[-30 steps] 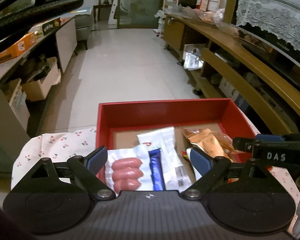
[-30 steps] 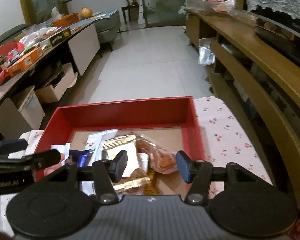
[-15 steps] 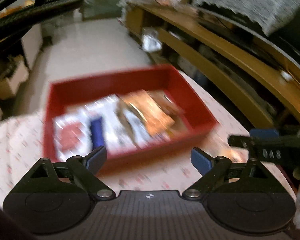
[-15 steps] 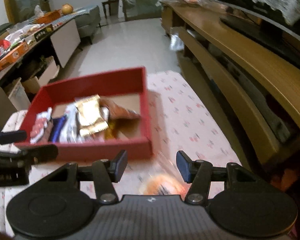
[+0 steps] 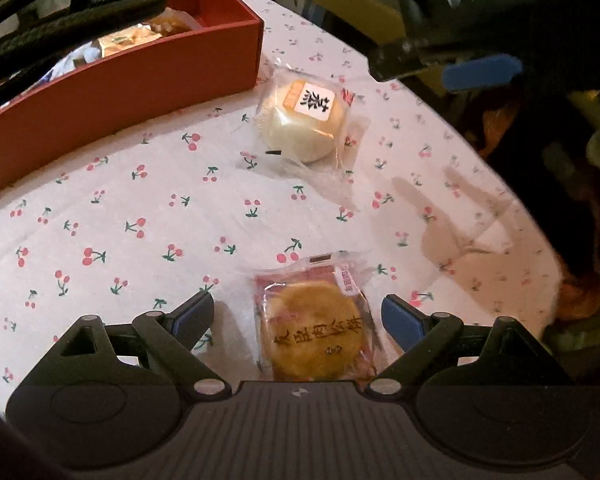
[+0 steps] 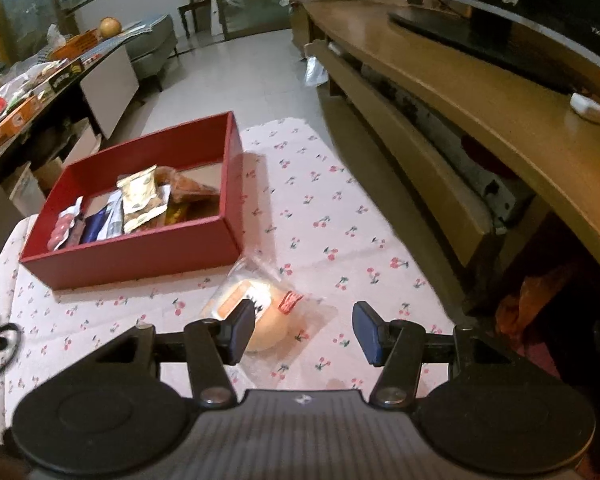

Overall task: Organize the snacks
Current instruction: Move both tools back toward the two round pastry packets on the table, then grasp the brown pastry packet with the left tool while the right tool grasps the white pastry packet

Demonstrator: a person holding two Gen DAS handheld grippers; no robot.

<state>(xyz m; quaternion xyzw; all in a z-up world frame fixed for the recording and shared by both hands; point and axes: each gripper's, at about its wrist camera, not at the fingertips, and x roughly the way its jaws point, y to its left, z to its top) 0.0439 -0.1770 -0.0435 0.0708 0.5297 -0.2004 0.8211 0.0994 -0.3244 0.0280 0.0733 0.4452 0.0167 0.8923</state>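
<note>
A red box with several packaged snacks stands on the cherry-print cloth; its near wall shows in the left wrist view. A pale wrapped pastry lies just right of the box's corner, also in the right wrist view. A golden wrapped pastry lies between the fingers of my open left gripper, which is low over the cloth. My right gripper is open and empty, with the pale pastry by its left finger. It also shows at the upper right of the left wrist view.
A long wooden bench unit runs along the right of the cloth-covered table. A cluttered counter stands at the far left. Tiled floor lies beyond the box. The table edge curves away on the right.
Both grippers have pulled back from over the red box toward the near side of the table. The left one has dropped low around the golden pastry. Both stay open.
</note>
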